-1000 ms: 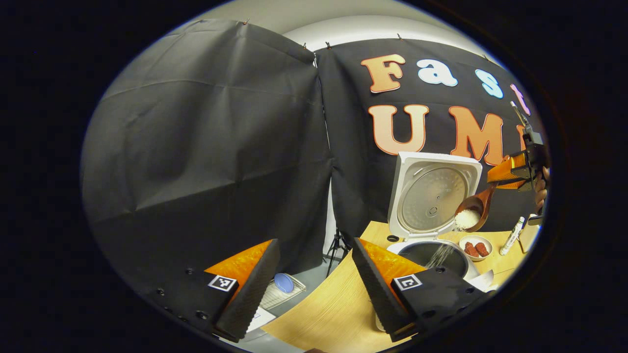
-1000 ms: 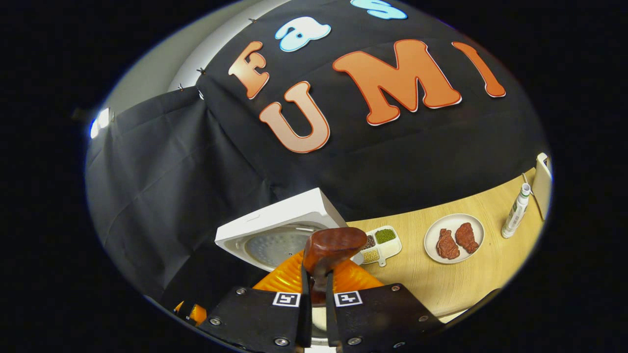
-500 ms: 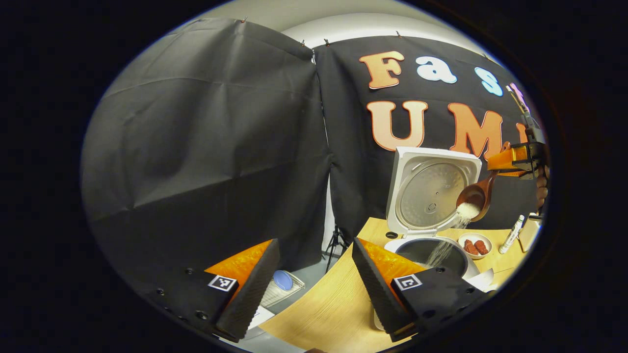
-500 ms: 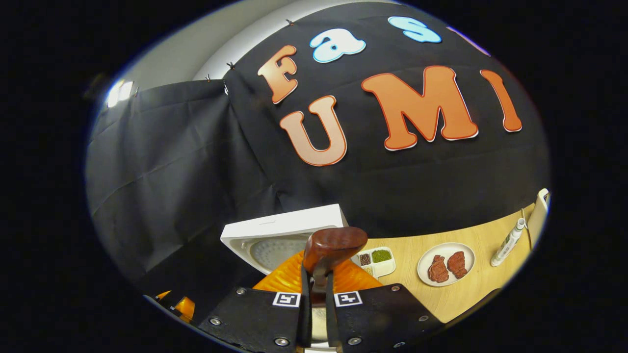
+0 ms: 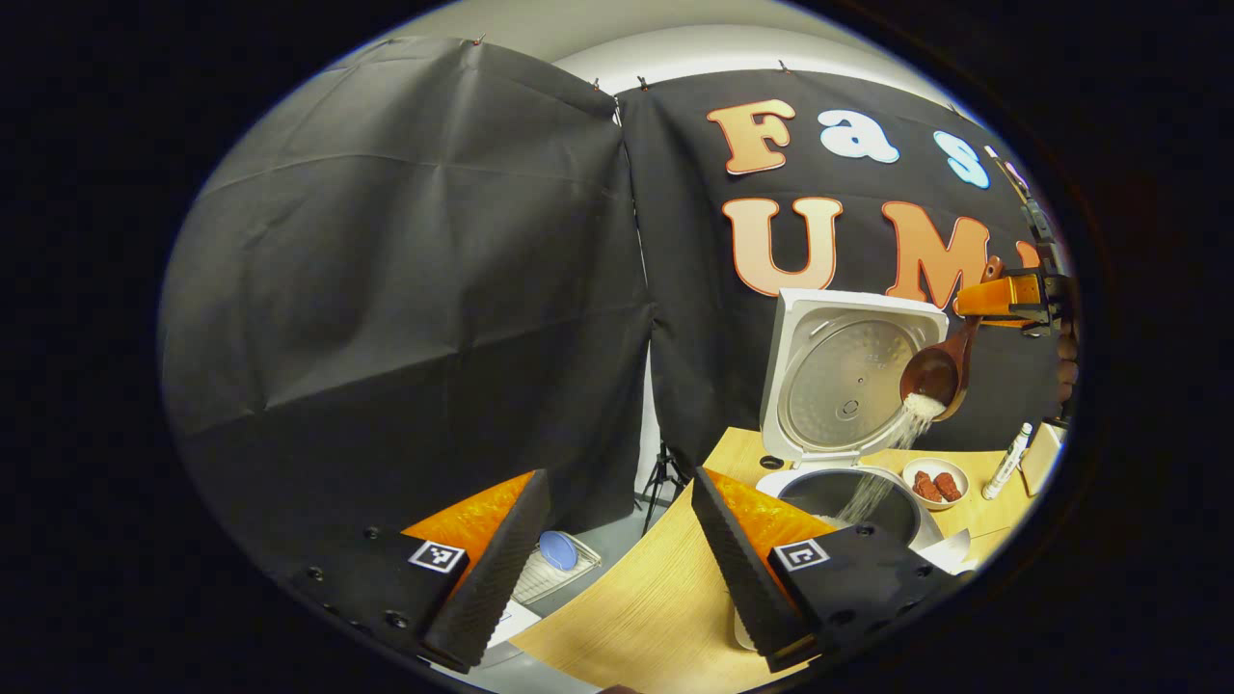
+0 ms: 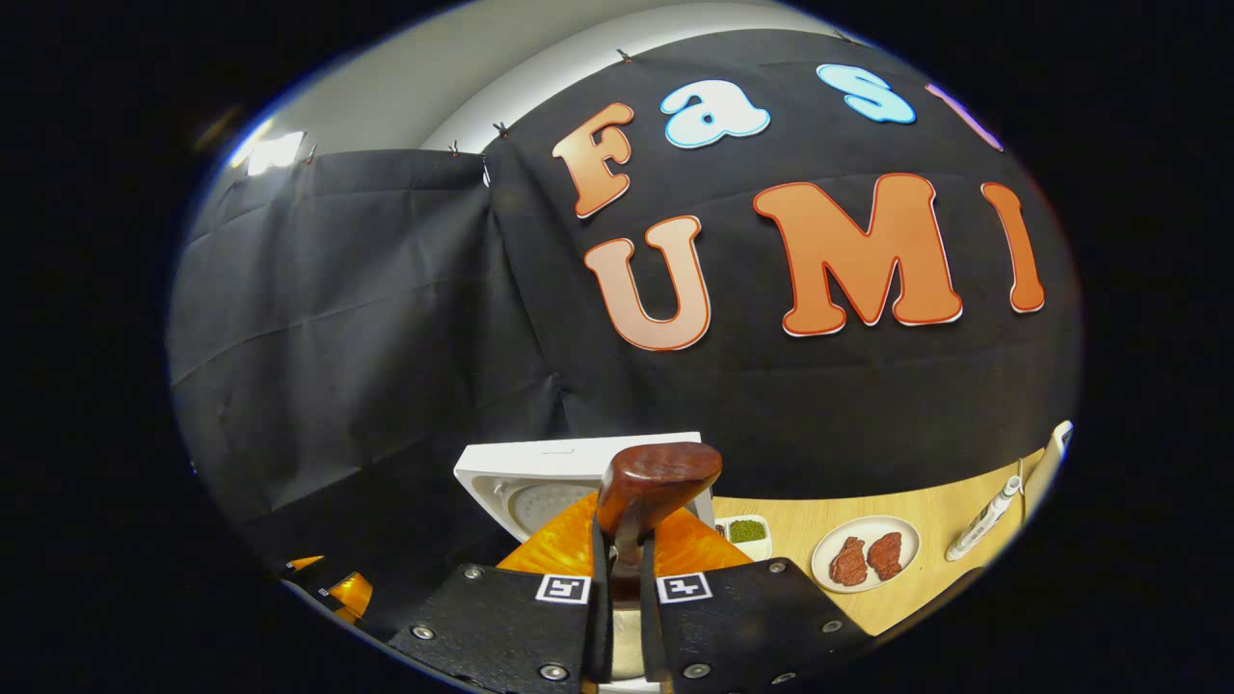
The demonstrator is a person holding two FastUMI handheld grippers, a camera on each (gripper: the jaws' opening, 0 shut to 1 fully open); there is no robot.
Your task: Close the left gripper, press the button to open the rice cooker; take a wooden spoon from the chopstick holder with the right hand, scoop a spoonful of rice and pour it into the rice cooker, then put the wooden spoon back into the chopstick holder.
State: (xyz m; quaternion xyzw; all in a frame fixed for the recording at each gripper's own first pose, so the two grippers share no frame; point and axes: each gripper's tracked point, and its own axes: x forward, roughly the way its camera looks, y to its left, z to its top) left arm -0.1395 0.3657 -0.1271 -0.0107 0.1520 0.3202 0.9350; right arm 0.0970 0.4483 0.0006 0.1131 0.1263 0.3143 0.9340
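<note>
My right gripper (image 6: 617,617) pinches the light, stiff spoon (image 6: 656,479) by its handle, rice (image 5: 924,406) spilling loose; left gripper (image 5: 617,559) gapes empty.

A wooden table (image 5: 665,607) carries the rice cooker (image 5: 848,405), plate (image 6: 865,562) and tube (image 6: 981,520).

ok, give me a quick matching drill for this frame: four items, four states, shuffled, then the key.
Items:
1. rice cooker lid
2. wooden spoon
3. left gripper
4. plate

States:
A. open, holding nothing
B. tilted, spilling rice
C. raised upright
D. holds two pieces of meat

Pairs: 1-C, 2-B, 3-A, 4-D
</note>
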